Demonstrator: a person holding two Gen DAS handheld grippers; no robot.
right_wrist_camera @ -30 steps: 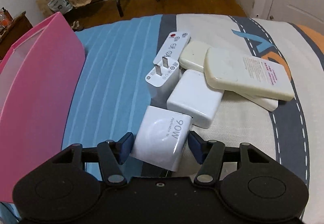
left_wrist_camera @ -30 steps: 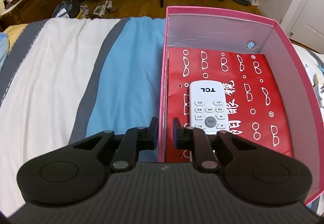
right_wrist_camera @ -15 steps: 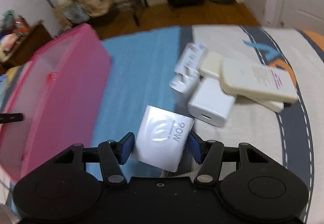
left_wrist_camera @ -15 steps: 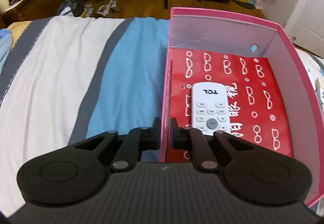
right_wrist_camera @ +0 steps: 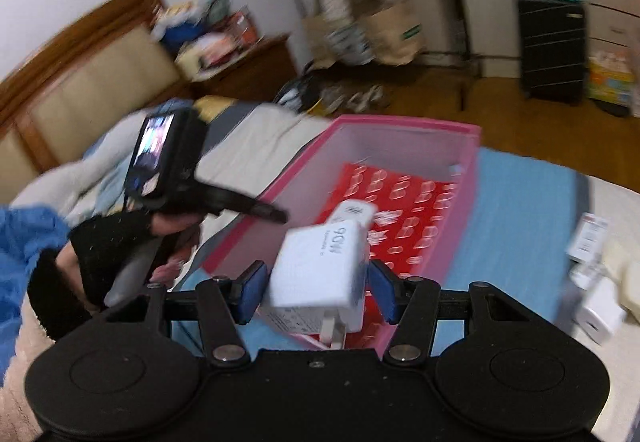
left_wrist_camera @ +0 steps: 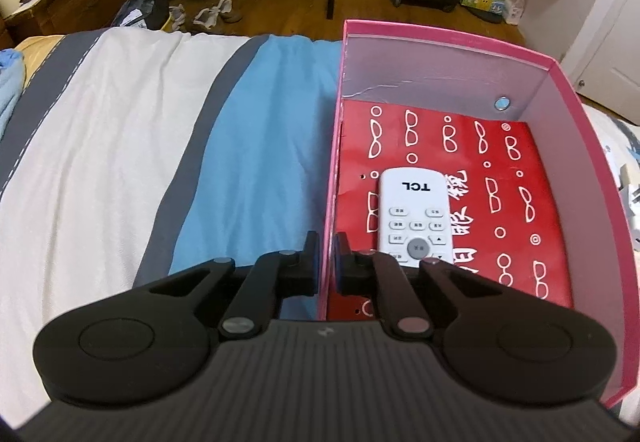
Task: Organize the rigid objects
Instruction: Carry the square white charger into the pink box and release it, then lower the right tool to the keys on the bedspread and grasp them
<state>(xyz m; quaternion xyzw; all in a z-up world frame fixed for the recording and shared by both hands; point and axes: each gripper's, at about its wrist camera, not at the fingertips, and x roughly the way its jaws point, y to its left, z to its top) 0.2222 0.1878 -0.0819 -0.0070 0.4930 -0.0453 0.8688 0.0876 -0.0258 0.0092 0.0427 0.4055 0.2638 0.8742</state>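
The white charger point(right_wrist_camera: 320, 266) was on the bed a moment ago. Now the right gripper point(right_wrist_camera: 316, 292) holds it in its jaws above the near end of the pink box point(right_wrist_camera: 466, 210). The left gripper point(left_wrist_camera: 327, 266) pinches the box's left wall. Beside the remote point(left_wrist_camera: 416, 218) in the box there is lots of room.

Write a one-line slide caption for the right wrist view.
Right tool carries a white 90W charger toward the pink box, where a white remote lies.

Pink box point(left_wrist_camera: 440, 38) — red liner point(left_wrist_camera: 516, 146) (white glasses-print)
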